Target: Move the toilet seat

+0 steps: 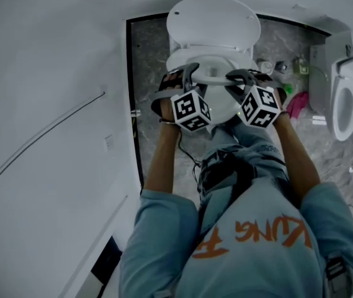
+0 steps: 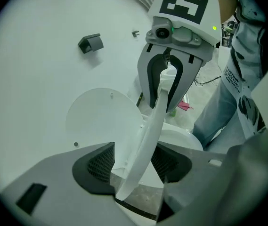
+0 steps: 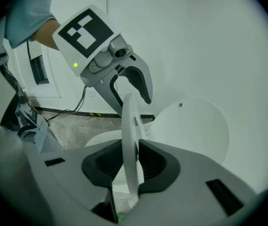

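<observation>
The white toilet seat (image 1: pixel 216 78) is lifted off the bowl, in front of the raised lid (image 1: pixel 213 20). My left gripper (image 1: pixel 192 74) holds its left side and my right gripper (image 1: pixel 243 78) its right side. In the left gripper view the seat (image 2: pixel 148 135) runs slantwise between my jaws (image 2: pixel 136 161), wedged against both, with the right gripper (image 2: pixel 164 86) beyond. In the right gripper view the pads of my right gripper (image 3: pixel 134 161) press both faces of the seat's rim (image 3: pixel 129 126), and the left gripper (image 3: pixel 131 95) clasps it farther on.
A white wall (image 1: pixel 52 104) stands close on the left. A second toilet (image 1: pixel 347 101) is at the right, with a pink thing (image 1: pixel 295 104) and small bottles (image 1: pixel 266 66) on the grey floor between. A cable (image 3: pixel 65 109) lies by the wall.
</observation>
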Available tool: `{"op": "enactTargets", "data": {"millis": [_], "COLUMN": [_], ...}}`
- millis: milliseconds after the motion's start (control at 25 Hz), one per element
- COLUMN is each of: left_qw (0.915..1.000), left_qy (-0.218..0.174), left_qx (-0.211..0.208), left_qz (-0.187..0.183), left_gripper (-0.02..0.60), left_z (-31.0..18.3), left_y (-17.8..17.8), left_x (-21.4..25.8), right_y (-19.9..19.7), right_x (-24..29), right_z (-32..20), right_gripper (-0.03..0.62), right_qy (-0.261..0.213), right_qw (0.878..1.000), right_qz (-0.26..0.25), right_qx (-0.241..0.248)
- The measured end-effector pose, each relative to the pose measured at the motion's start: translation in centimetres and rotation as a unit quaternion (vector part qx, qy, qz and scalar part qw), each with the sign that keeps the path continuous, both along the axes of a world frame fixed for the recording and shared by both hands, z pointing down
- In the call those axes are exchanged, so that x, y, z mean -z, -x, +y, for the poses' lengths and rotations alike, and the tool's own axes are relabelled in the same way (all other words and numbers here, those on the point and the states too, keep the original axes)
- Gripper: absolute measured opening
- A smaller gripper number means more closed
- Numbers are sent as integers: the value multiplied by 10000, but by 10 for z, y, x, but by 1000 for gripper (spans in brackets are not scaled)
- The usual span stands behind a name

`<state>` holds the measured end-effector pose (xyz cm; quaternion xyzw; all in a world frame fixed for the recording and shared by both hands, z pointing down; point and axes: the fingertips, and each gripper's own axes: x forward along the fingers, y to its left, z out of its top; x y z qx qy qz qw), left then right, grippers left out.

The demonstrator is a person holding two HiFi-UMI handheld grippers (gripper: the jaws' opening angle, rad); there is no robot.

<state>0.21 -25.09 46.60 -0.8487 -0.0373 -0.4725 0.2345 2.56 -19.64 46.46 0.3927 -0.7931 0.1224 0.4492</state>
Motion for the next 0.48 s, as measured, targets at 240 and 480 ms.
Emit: {"op": "enactTargets", "data": {"millis": [240, 480], "left_qw": [9998, 9989], "left_qy": [-117, -150], "left_qx": [122, 395], "left_qz": [65, 225], "left_gripper": [235, 233], "left_z": [-26, -60], "left_y": [-28, -54], "left_x": [17, 32], "right_y": [-37, -72], "right_x": [23, 41], "right_z": [-21, -53], "right_gripper": [78, 78], "right_qy": [-242, -676], "right_qw": [9993, 9956], "right_qz": [121, 1], "right_qx": [-240, -650]}}
